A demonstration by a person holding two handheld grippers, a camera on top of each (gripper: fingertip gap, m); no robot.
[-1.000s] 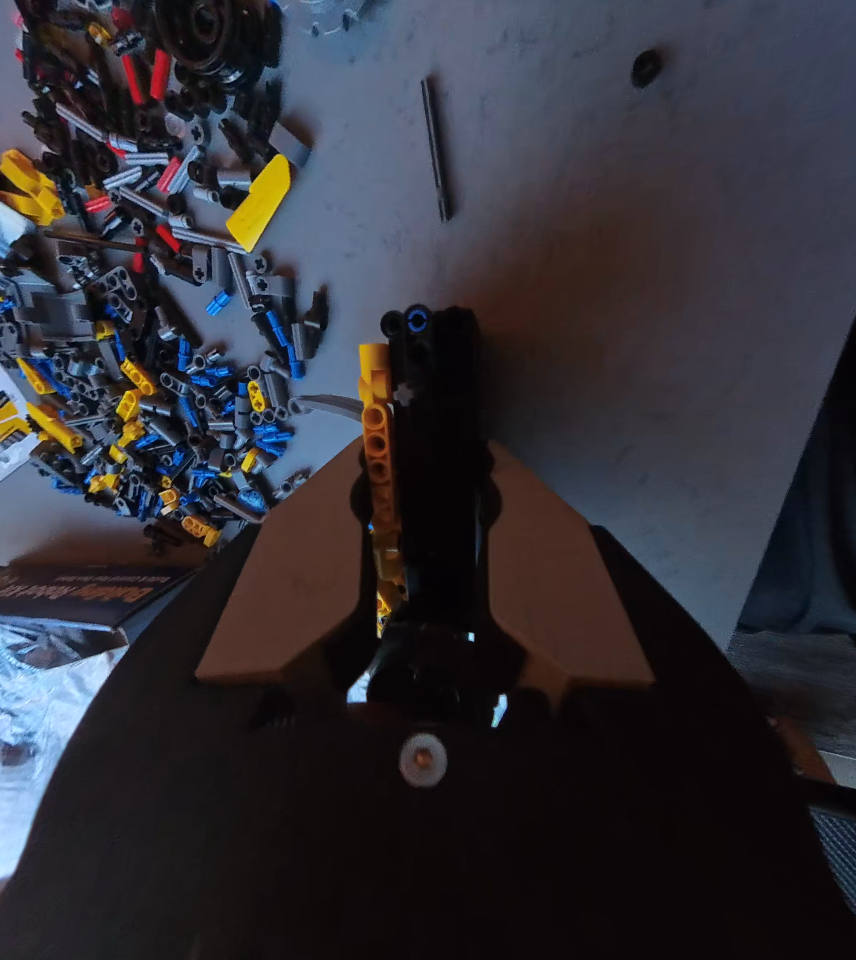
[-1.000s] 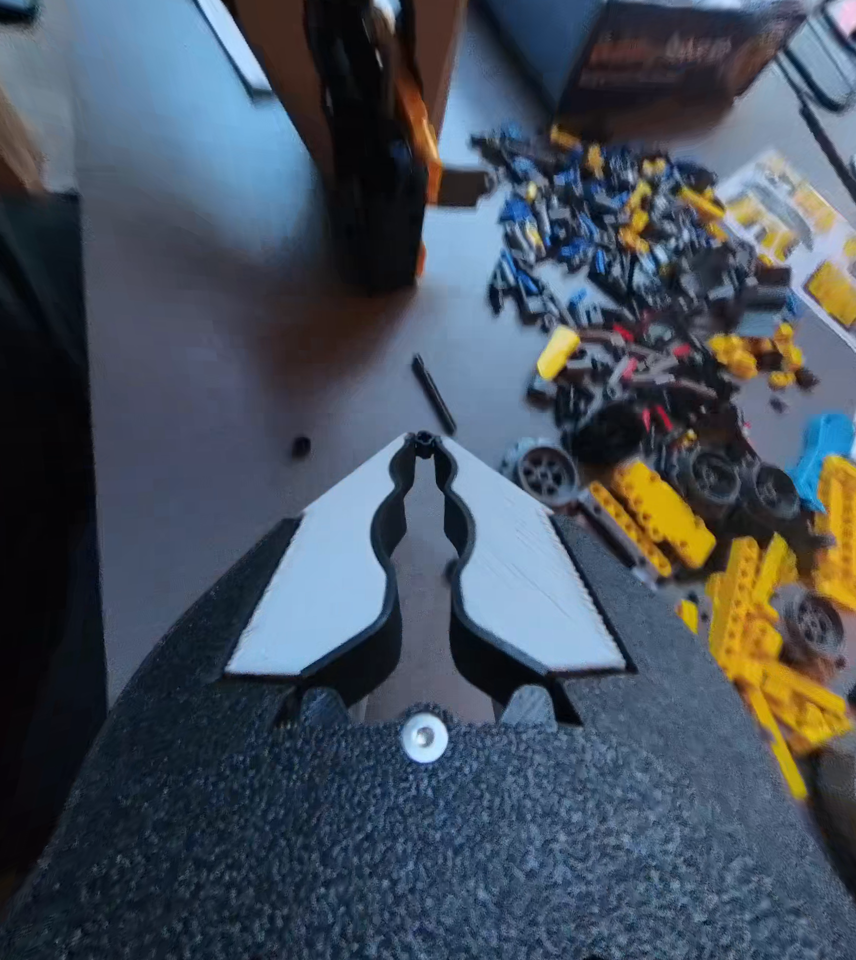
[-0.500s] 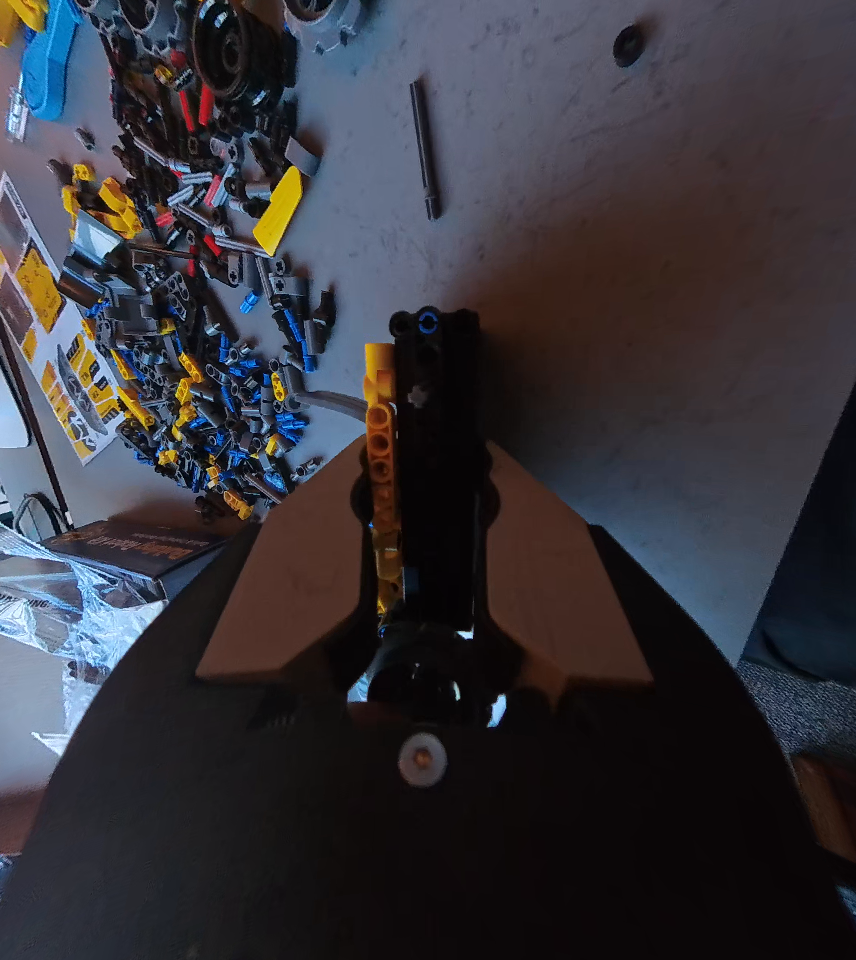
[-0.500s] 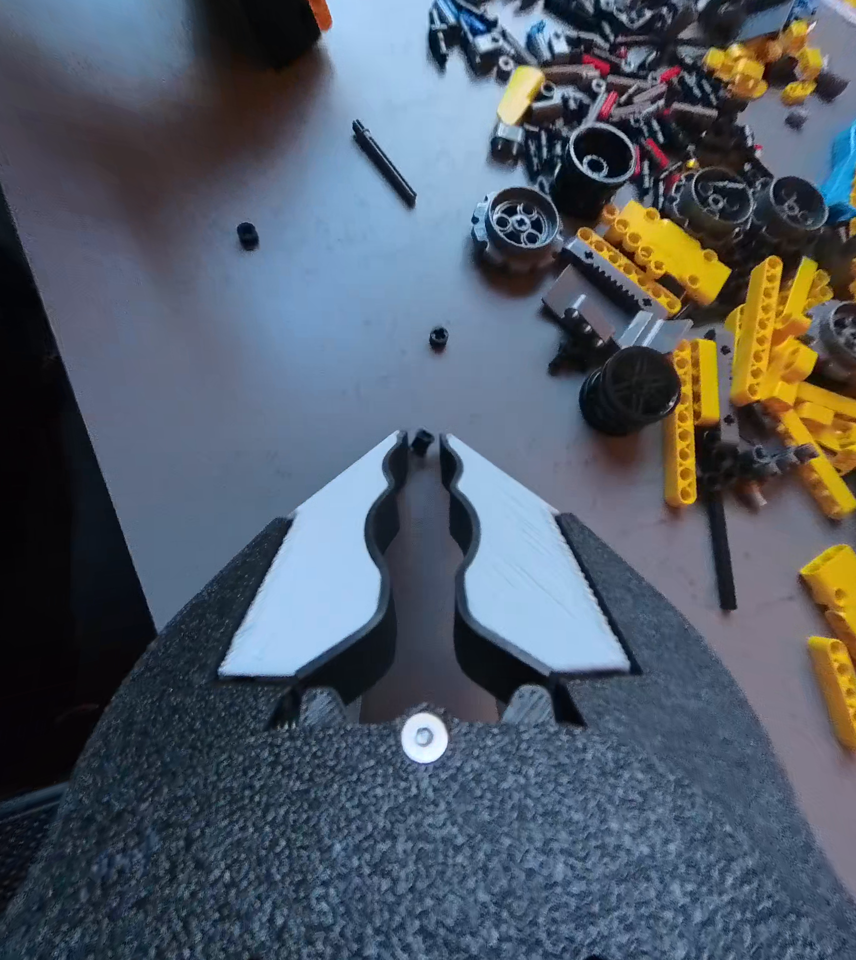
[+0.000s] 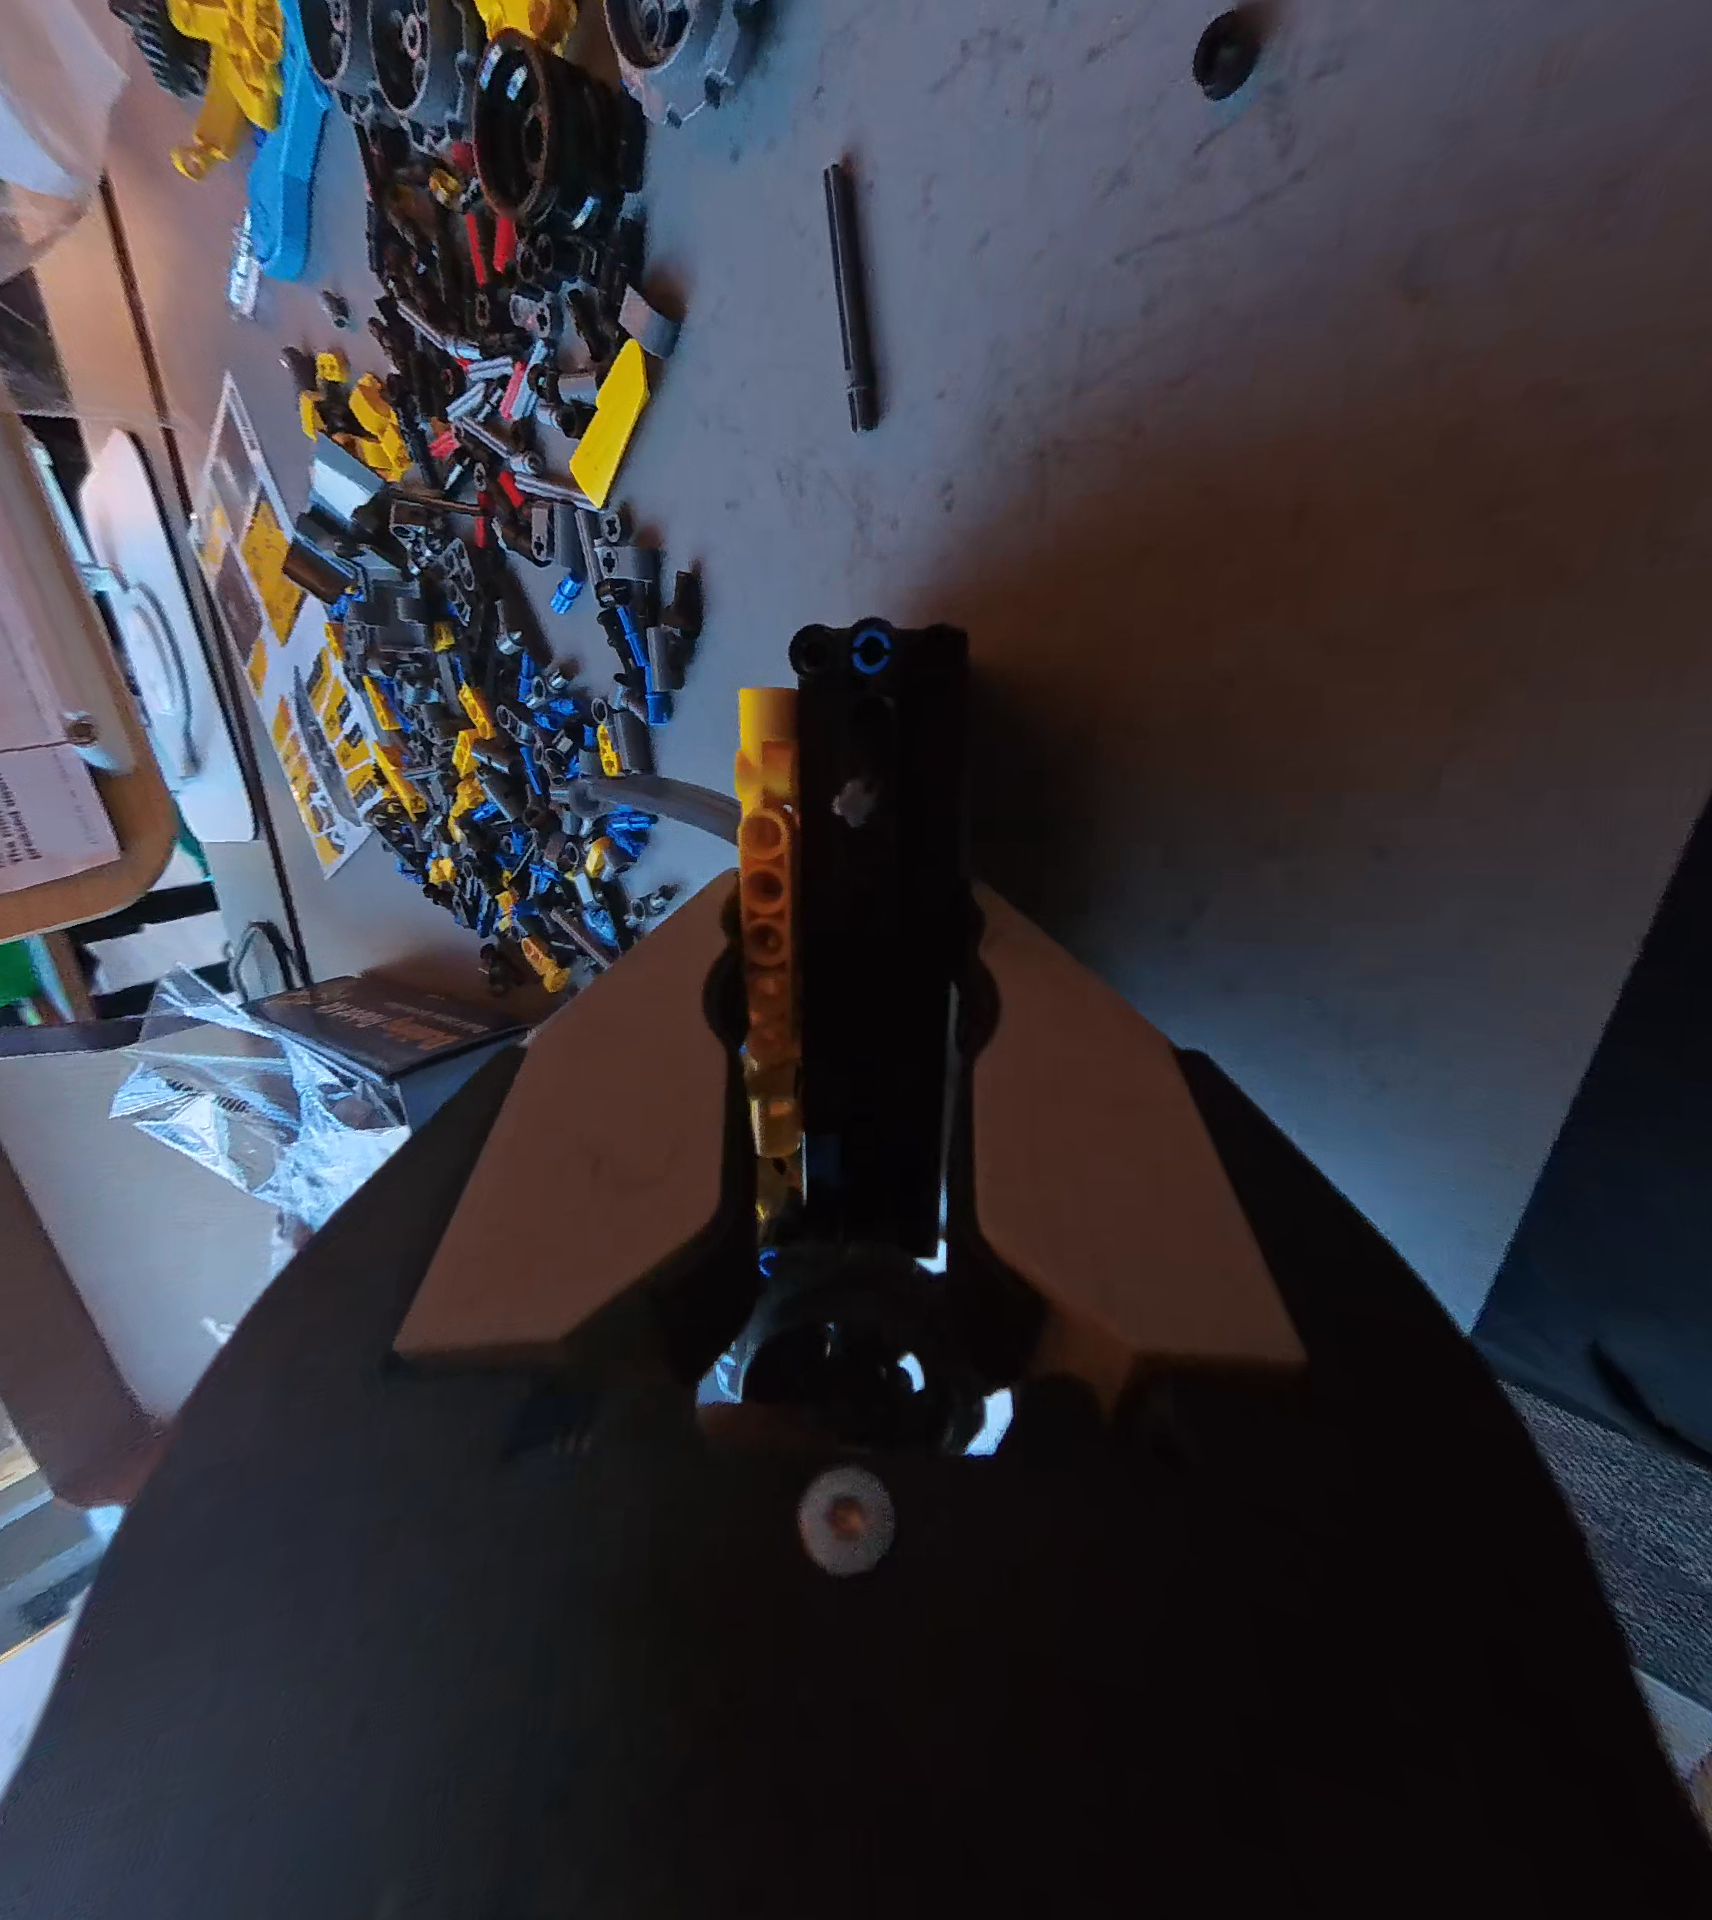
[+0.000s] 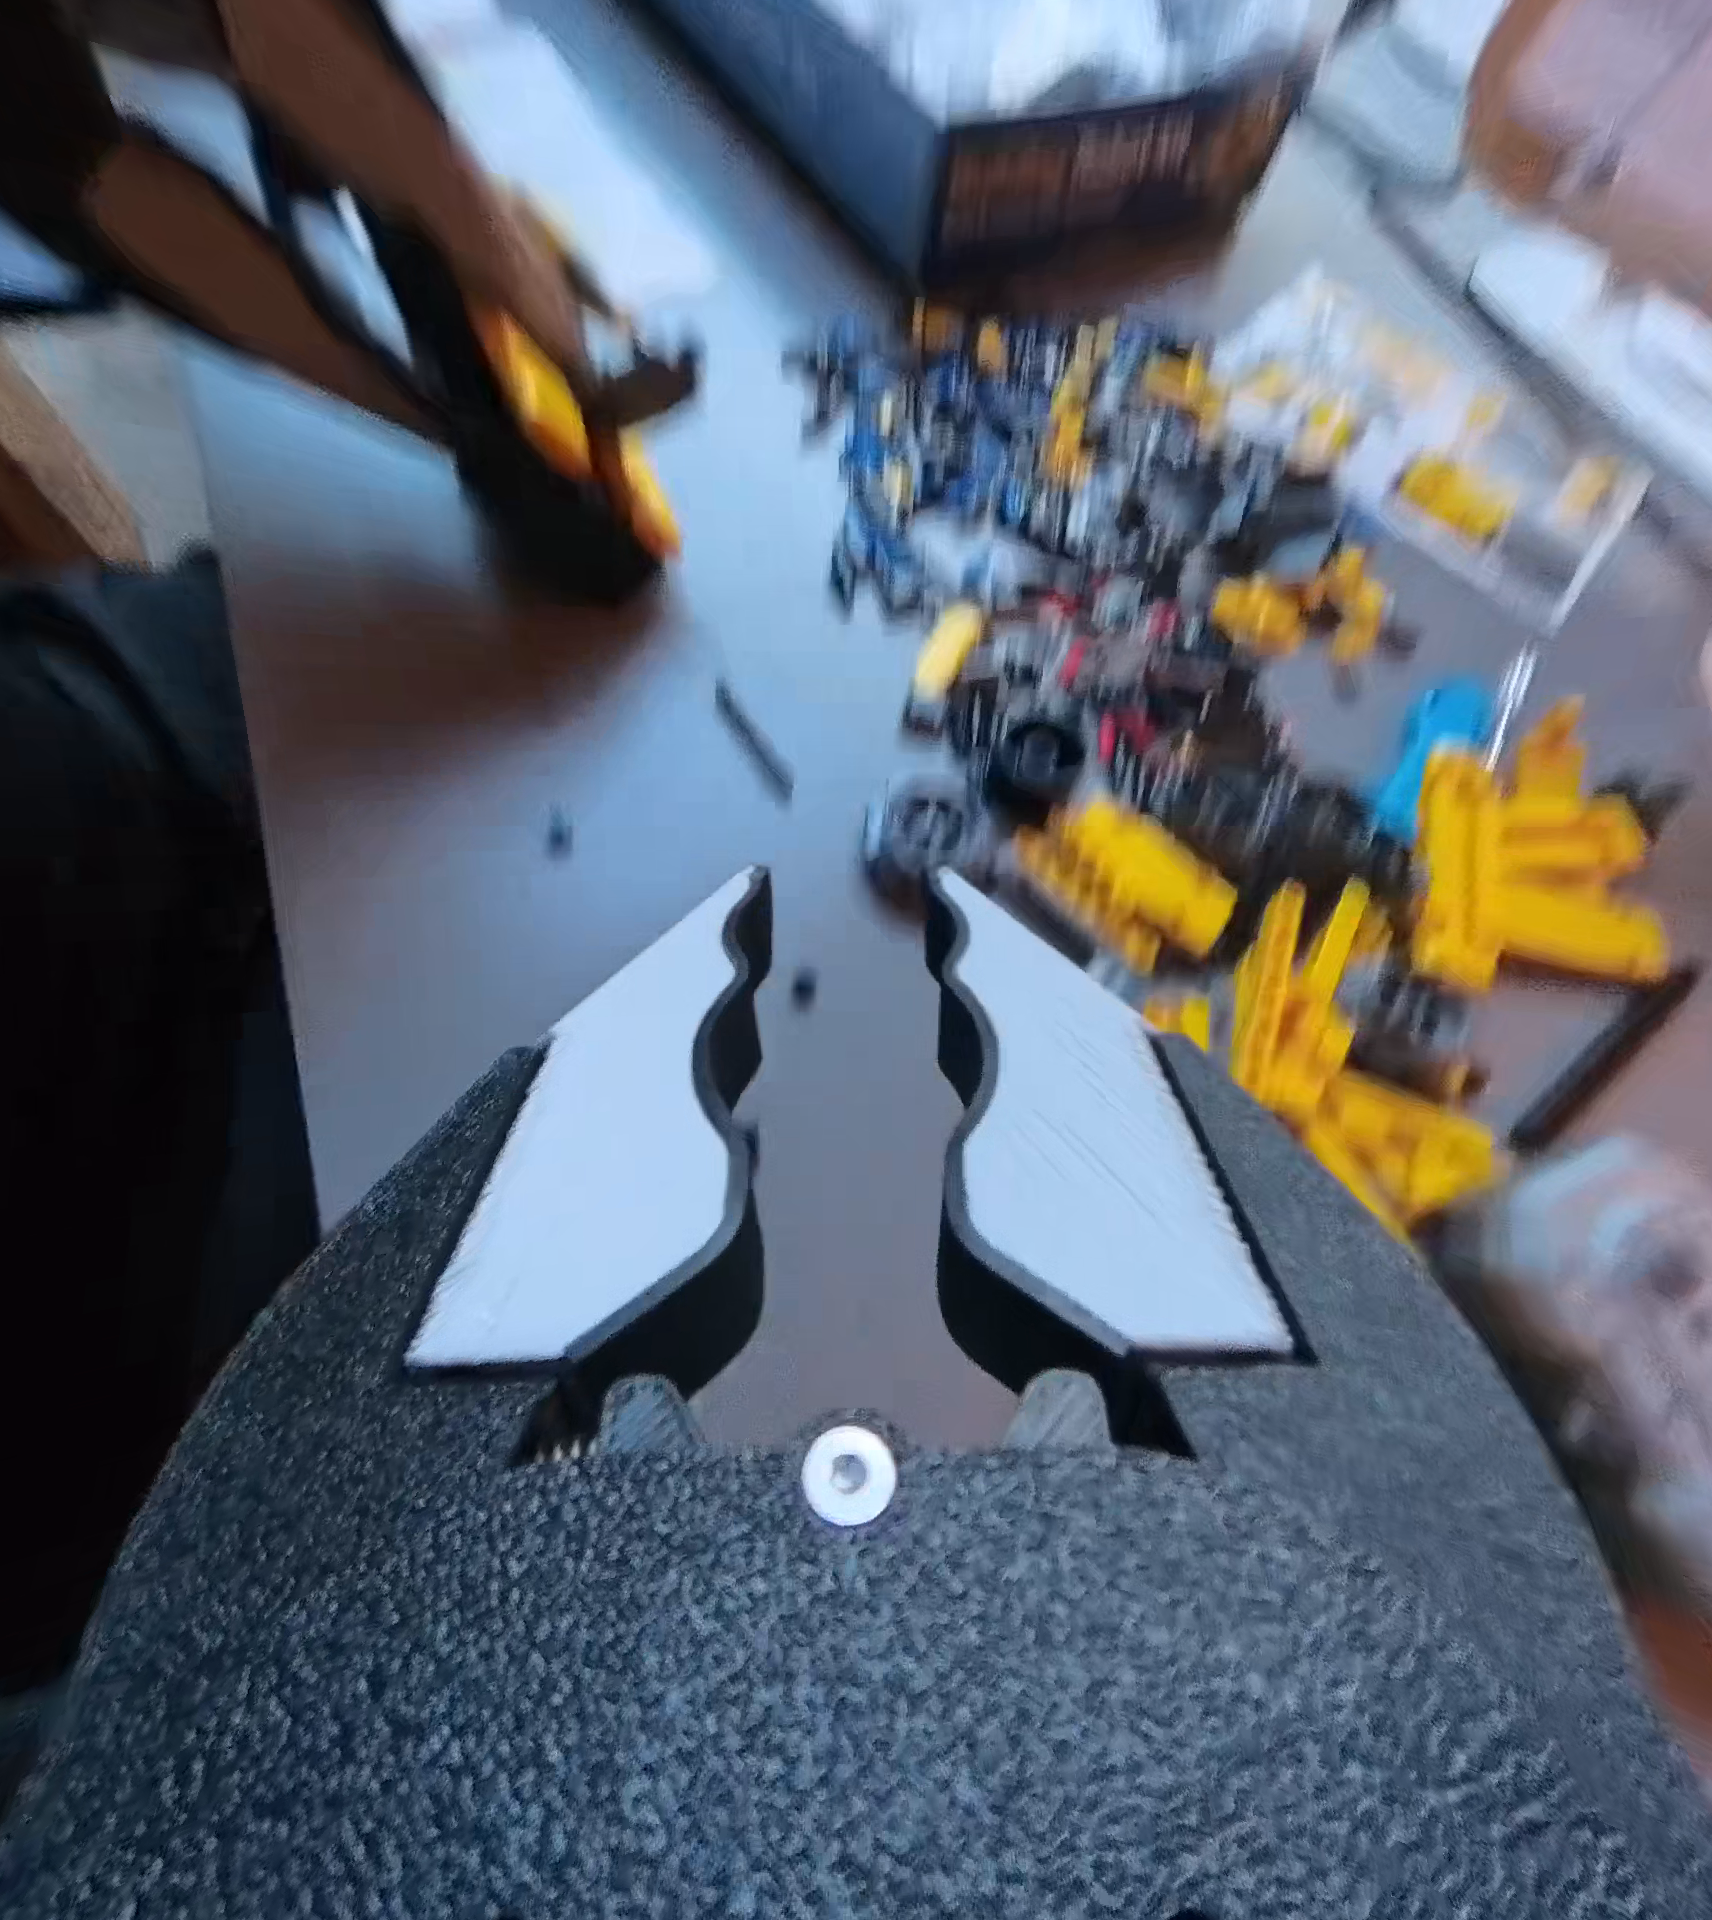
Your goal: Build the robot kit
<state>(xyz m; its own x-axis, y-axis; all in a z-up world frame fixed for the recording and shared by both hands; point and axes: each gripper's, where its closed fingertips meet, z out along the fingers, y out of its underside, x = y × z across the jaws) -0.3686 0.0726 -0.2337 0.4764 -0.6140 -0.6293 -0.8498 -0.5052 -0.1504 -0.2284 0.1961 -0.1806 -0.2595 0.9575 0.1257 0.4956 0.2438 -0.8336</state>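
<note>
The left gripper (image 5: 847, 904) is closed around a built brick assembly (image 5: 878, 935) that sticks out past its tips, above the table (image 5: 1351, 520). To its left lies a heap of small pieces (image 5: 509, 727); ahead, a lone axle (image 5: 850, 296) lies apart from the heap. The right gripper (image 6: 847, 899), parted, hangs over bare table with what seems, through blur, a small piece (image 6: 805, 985) between its fingers. Long beams (image 6: 1403, 987) lie right of it.
</note>
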